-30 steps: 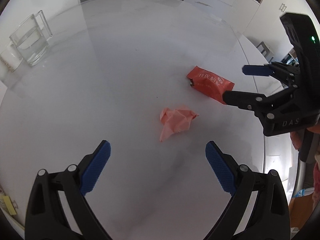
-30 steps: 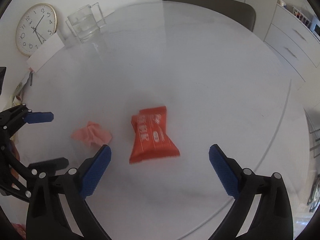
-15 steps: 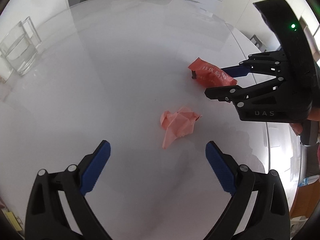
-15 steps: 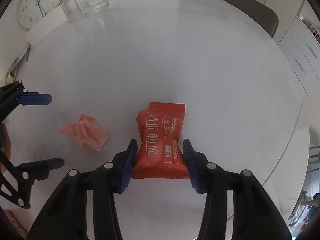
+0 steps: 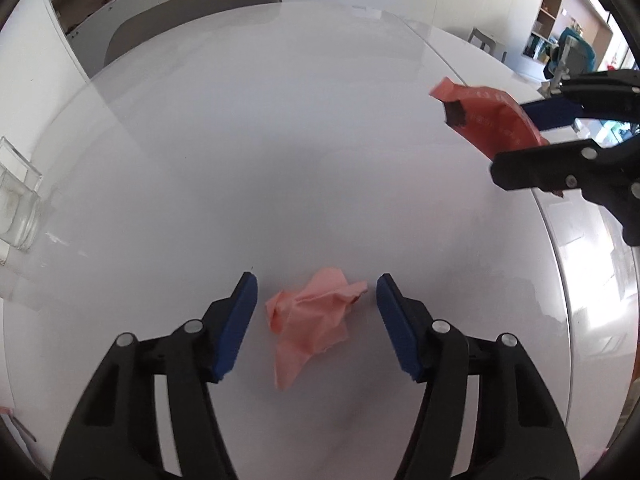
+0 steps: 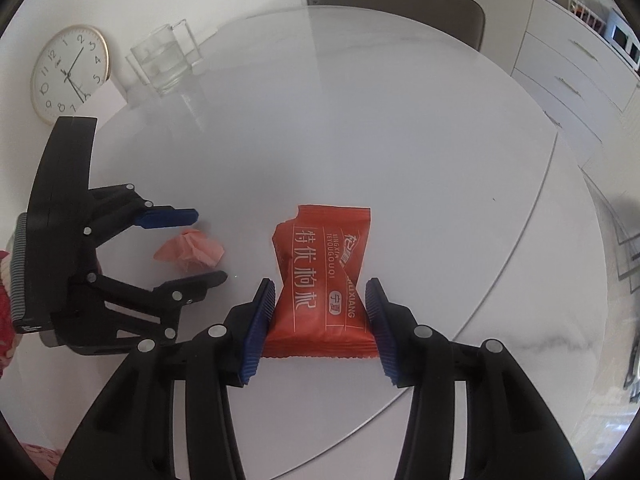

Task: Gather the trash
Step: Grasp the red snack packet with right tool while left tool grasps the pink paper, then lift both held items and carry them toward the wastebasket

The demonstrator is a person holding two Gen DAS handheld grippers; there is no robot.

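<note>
A crumpled pink paper (image 5: 316, 312) lies on the white round table (image 5: 280, 140). My left gripper (image 5: 316, 322) is open, its blue pads on either side of the paper, not touching it. My right gripper (image 6: 320, 320) is shut on a red snack wrapper (image 6: 320, 276) and holds it lifted off the table. The wrapper (image 5: 488, 120) shows at the right of the left wrist view, in the right gripper. The pink paper (image 6: 190, 252) and left gripper (image 6: 204, 246) show at the left of the right wrist view.
A glass jug (image 6: 164, 60) with water stands at the table's far left, a wall clock (image 6: 70, 74) leaning beside it. A grey chair (image 6: 404, 12) stands behind the table. White drawers (image 6: 572, 68) are at the right. The table edge (image 5: 560, 280) curves on the right.
My left gripper has moved forward around the pink paper and narrowed. My right gripper closed on the red wrapper and has lifted it off the table.
</note>
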